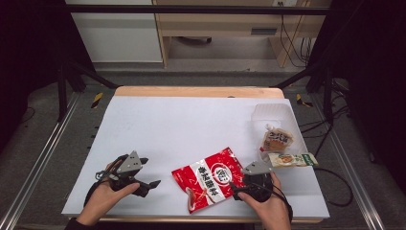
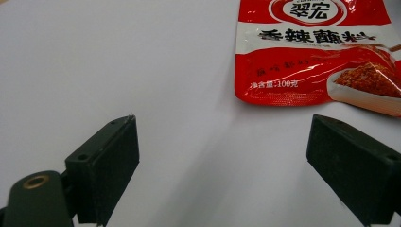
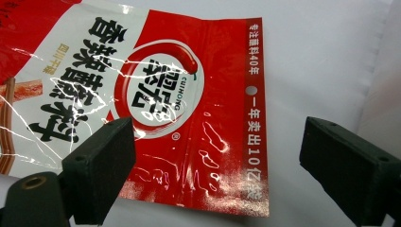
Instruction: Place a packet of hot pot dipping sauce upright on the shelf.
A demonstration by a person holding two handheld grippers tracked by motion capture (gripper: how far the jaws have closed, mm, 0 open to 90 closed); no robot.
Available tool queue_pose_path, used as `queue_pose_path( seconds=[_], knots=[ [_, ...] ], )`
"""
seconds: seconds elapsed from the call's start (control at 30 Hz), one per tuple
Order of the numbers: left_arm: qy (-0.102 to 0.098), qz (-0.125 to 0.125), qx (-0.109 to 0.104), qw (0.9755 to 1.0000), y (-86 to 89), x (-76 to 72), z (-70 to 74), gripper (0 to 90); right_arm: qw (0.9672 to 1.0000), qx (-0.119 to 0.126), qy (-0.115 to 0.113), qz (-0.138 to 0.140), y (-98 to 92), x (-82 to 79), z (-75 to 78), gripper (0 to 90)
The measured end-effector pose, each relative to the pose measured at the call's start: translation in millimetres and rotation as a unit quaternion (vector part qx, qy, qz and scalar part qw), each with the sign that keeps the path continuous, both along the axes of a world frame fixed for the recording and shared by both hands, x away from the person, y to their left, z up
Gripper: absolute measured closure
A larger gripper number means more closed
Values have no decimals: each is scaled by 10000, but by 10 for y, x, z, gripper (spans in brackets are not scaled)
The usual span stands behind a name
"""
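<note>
A glossy red and white seasoning packet (image 1: 209, 178) lies flat near the table's (image 1: 182, 120) front edge — black characters, a round chilli logo, creased foil. The right gripper (image 1: 239, 184) hovers at its right end, jaws spread wide over the sealed edge. The left gripper (image 1: 152, 184) sits apart on the left, jaws also spread — nothing between them. Two snack bags (image 1: 282, 149) lie beside a clear tub (image 1: 274, 115).

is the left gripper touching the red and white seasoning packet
Apart. In the left gripper view the open left gripper has only bare white table between its jaws, and the glossy red and white seasoning packet lies beyond their tips.
</note>
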State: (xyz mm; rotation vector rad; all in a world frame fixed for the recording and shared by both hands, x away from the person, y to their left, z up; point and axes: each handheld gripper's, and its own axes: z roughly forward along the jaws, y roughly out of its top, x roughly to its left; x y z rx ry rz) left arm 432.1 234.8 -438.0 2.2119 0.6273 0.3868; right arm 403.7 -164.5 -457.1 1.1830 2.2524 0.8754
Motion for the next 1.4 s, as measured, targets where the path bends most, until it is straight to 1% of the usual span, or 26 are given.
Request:
queue_pose_path(
  seconds=[0.07, 0.13, 0.33, 0.43, 0.57, 0.6, 0.7, 0.77, 0.8, 0.87, 0.9, 0.93, 1.0, 1.07, 1.13, 1.17, 1.23, 1.27, 1.3, 1.33, 1.4],
  knots=[
    [-43, 13, 39, 10000, 5, -15, -9, 99, 10000, 56, 49, -15, -8, 4, -20, 120],
    [-57, 42, 14, 10000, 18, -22, -19, 99, 9998, 98, 148, -22, -16, 18, -48, 119],
    [-8, 116, -62, 9999, 60, -15, -57, 99, 9992, 192, 337, -68, -51, 54, -103, 115],
    [7, 100, -44, 9999, 49, -15, -82, 99, 9986, 278, 439, -84, -63, 77, -136, 119],
    [31, 44, -32, 10000, 22, -23, -101, 99, 9978, 377, 538, -44, -52, 87, -137, 141],
    [30, 38, -26, 10000, 18, -22, -104, 99, 9980, 351, 529, -13, -50, 89, -139, 148],
    [50, 25, -20, 10000, 15, -19, -112, 99, 9977, 415, 526, 48, -32, 78, -125, 169],
    [53, 27, -19, 10000, 16, -19, -116, 100, 9975, 472, 527, 8, -14, 61, -106, 171],
    [56, 30, -25, 10000, 17, -18, -117, 99, 9978, 478, 451, 65, -19, 62, -103, 173],
    [59, 40, -24, 10000, 20, -16, -120, 100, 9975, 550, 439, 13, -19, 43, -73, 188],
    [61, 43, -21, 10000, 21, -15, -122, 99, 9972, 610, 424, -12, -17, 34, -58, 192],
    [68, 42, -12, 10000, 21, -14, -125, 100, 9970, 679, 368, 35, -24, 31, -46, 201],
    [77, 49, -9, 10000, 19, -15, -132, 100, 9960, 838, 314, 32, -16, 10, -12, 233],
    [84, 44, -4, 10000, 18, -16, -136, 100, 9947, 974, 301, 110, -5, -11, 21, 245],
    [92, 52, 0, 9999, 20, -18, -138, 101, 9936, 1052, 362, 215, 16, -30, 32, 259],
    [86, 52, 8, 9999, 24, -18, -138, 101, 9935, 1026, 397, 280, 22, -33, 25, 266],
    [89, 58, -3, 9999, 32, -19, -138, 102, 9941, 924, 475, 296, 28, -40, -2, 284],
    [89, 62, -4, 9999, 34, -16, -138, 104, 9943, 892, 531, 258, 34, -40, -16, 302],
    [95, 59, -6, 9999, 35, -12, -138, 105, 9950, 810, 490, 313, 30, -24, -32, 328],
    [93, 58, 0, 9999, 35, -10, -138, 105, 9950, 797, 531, 285, 38, -16, -36, 364],
    [91, 53, 8, 9999, 32, -10, -138, 106, 9952, 774, 510, 322, 42, -3, -32, 455]
  ],
)
